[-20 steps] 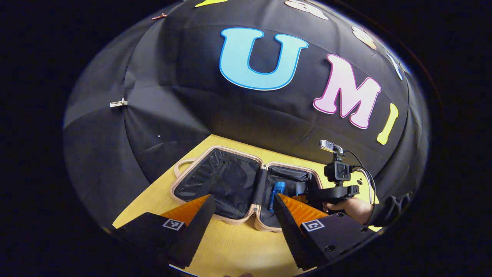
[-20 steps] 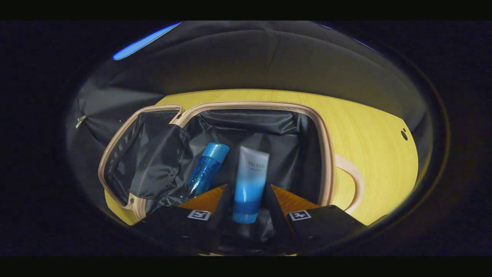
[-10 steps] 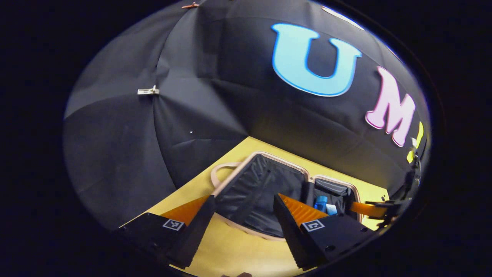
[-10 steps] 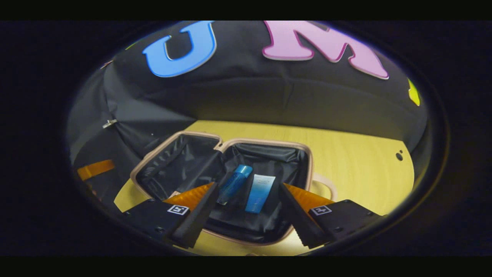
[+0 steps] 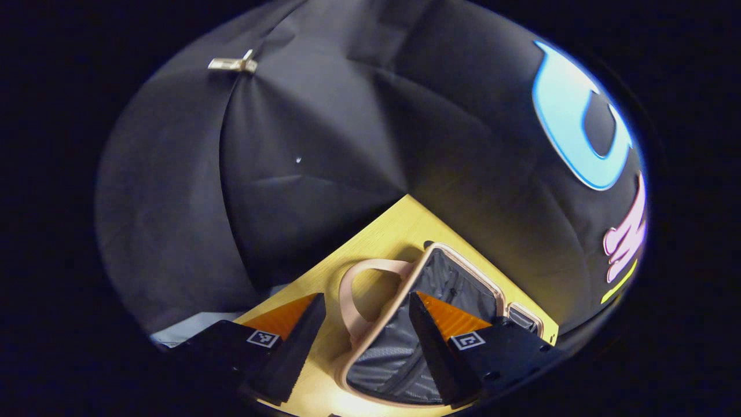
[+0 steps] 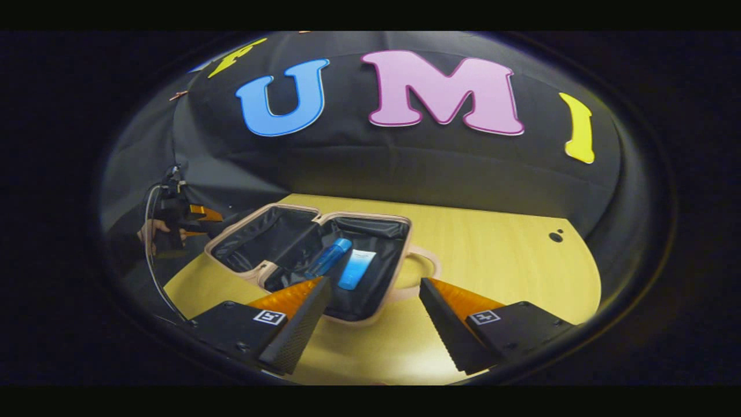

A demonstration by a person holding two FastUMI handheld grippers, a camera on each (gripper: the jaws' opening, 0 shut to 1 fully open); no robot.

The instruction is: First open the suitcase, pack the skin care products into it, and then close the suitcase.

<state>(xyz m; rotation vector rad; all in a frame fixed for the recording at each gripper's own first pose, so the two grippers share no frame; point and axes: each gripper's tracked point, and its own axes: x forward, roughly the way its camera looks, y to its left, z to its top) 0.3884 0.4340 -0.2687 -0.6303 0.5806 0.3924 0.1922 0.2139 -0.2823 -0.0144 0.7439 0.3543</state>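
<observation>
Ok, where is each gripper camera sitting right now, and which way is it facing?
Left gripper view: rides the open left gripper low beside the suitcase, facing its handle and empty half.
Right gripper view: rides the open right gripper in front of the suitcase, facing the blue bottle and tube inside; the left gripper and its hand appear farther off.
Shared: the suitcase, table.
</observation>
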